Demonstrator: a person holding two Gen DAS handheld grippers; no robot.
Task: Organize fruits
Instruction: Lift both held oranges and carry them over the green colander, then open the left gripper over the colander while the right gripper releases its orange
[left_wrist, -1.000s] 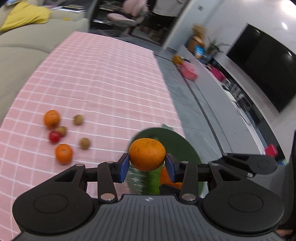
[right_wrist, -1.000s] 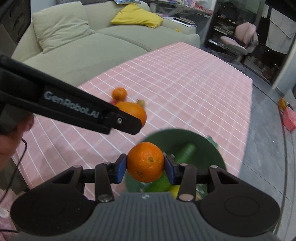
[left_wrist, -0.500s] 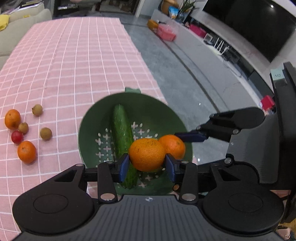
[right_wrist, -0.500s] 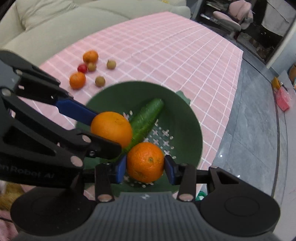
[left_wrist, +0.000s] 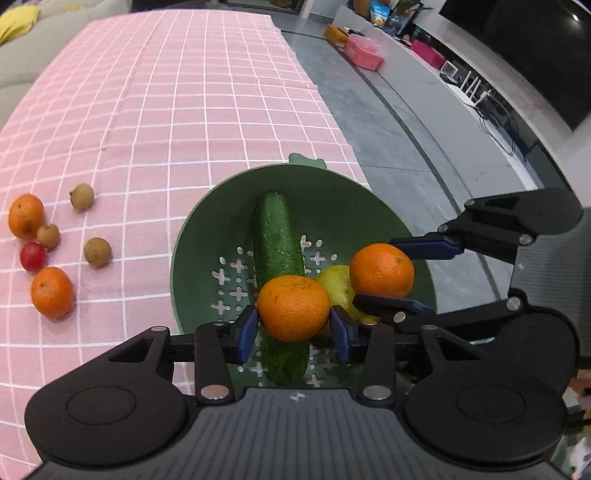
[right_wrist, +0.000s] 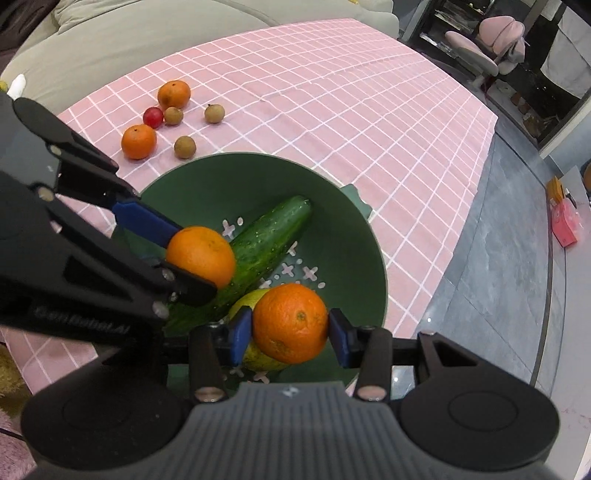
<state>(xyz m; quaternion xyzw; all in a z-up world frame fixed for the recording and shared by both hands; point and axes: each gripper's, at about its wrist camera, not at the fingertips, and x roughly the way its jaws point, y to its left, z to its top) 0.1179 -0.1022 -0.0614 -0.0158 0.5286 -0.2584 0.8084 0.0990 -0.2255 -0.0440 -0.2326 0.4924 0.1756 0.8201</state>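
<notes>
My left gripper (left_wrist: 293, 328) is shut on an orange (left_wrist: 293, 308) and holds it over the green colander bowl (left_wrist: 207, 229). My right gripper (right_wrist: 290, 334) is shut on a second orange (right_wrist: 290, 323), also over the bowl (right_wrist: 365, 243). Each gripper shows in the other's view, the right gripper (left_wrist: 402, 275) at right and the left gripper (right_wrist: 173, 254) at left. A cucumber (left_wrist: 277, 236) and a yellow-green fruit (left_wrist: 338, 284) lie in the bowl. Two more oranges (left_wrist: 51, 291), a red fruit (left_wrist: 33, 256) and three small brown fruits (left_wrist: 97, 252) lie on the pink checked cloth to the left.
The table with the pink cloth (left_wrist: 207, 85) ends just right of the bowl, with grey floor (left_wrist: 424, 147) beyond. A beige sofa (right_wrist: 147, 33) runs along the far side. A pink chair (right_wrist: 487, 40) stands behind the table.
Both grippers have come lower and closer over the bowl with their oranges. The yellow-green fruit in the bowl has come into sight.
</notes>
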